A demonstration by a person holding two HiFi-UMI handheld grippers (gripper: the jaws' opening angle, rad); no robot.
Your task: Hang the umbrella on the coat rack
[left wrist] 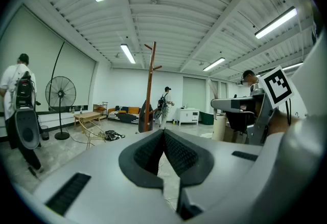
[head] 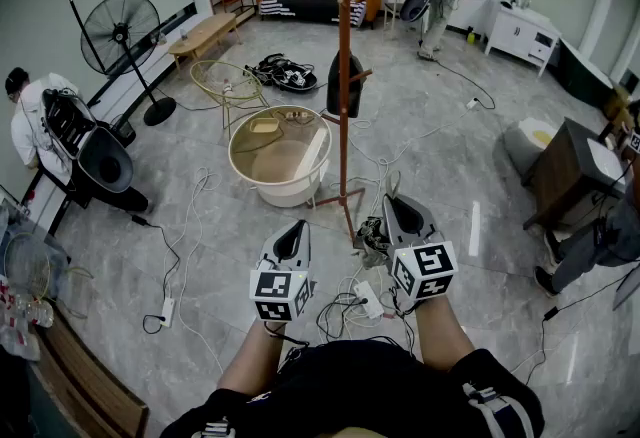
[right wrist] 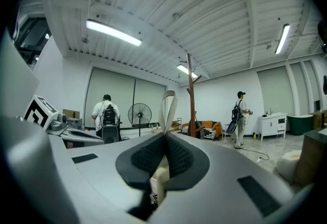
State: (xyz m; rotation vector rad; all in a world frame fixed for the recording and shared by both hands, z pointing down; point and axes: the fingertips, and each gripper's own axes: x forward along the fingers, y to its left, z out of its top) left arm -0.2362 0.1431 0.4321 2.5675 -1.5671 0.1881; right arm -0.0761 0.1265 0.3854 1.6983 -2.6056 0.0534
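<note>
The coat rack (head: 344, 46) is a tall brown pole with pegs, standing on the floor ahead of me. A dark item (head: 345, 84) hangs from one of its pegs. My right gripper (head: 394, 201) is shut on a cream strap loop (right wrist: 168, 108) that sticks up between its jaws. Below it in the head view hangs a small folded bundle, apparently the umbrella (head: 372, 238). The rack (right wrist: 190, 95) stands some way beyond the right gripper (right wrist: 164, 136). My left gripper (head: 297, 229) is shut and holds nothing. The left gripper (left wrist: 163, 133) also faces the rack (left wrist: 149, 85).
A round cream tub (head: 240, 141) stands just left of the rack's foot. Cables and power strips (head: 362, 301) lie on the floor near my feet. A standing fan (head: 122, 31), a wire chair (head: 225, 86), a wooden table (head: 570, 166) and several people stand around the room.
</note>
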